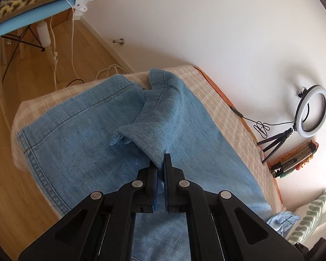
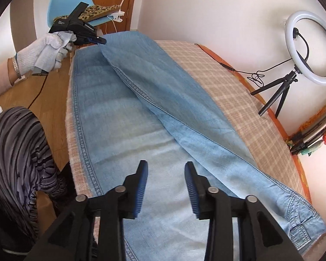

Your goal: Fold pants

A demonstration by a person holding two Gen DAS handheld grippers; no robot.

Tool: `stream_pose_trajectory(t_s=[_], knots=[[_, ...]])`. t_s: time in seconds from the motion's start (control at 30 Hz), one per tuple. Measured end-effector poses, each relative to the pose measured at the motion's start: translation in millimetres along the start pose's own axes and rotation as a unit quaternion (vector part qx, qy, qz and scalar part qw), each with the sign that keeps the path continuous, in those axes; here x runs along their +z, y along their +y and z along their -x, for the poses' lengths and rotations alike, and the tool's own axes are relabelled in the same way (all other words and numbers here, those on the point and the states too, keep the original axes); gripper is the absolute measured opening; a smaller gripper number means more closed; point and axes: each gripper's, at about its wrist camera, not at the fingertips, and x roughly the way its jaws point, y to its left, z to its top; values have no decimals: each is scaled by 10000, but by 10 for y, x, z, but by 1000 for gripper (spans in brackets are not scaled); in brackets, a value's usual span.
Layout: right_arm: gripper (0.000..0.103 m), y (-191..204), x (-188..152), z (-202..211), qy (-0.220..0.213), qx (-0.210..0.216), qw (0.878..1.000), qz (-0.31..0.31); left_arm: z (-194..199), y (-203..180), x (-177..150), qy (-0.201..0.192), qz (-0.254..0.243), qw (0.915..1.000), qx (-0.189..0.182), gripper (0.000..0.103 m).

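Note:
Light blue denim pants (image 2: pixel 123 113) lie lengthwise on a beige checked cloth (image 2: pixel 232 91), one leg (image 2: pixel 163 82) folded diagonally over the other. My left gripper (image 1: pixel 160 163) is shut on a raised fold of denim (image 1: pixel 141 134) near the leg's end. The right wrist view shows that same left gripper (image 2: pixel 102 40) at the far end, held in a white-gloved hand (image 2: pixel 43 52) and pinching the leg's corner. My right gripper (image 2: pixel 166 165) hovers over the paler upper part of the pants, jaws apart with nothing between its pads.
A ring light on a small tripod (image 2: pixel 310 47) stands at the right by the white wall, its cable (image 2: pixel 256 76) trailing onto the cloth. A blue chair with a leopard cushion (image 2: pixel 91 13) sits beyond the far end. The person's patterned clothing (image 2: pixel 15 152) is at the left edge.

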Motion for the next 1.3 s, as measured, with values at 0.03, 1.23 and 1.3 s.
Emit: stream_pose_trajectory(t_s=[0.03,1.23,1.3], knots=[[40,-27,-1,-64,27,-56,10000,30,-2,-8,4,-10,7,10000,-22,3],[3,-173,434,587,202,170,9974,676,850,-390,124,-618,-1384,9884,5,3],[3,91,259,478,404,339,9955,784,822,-164,-90,-424,-1242,9913,29,3]])
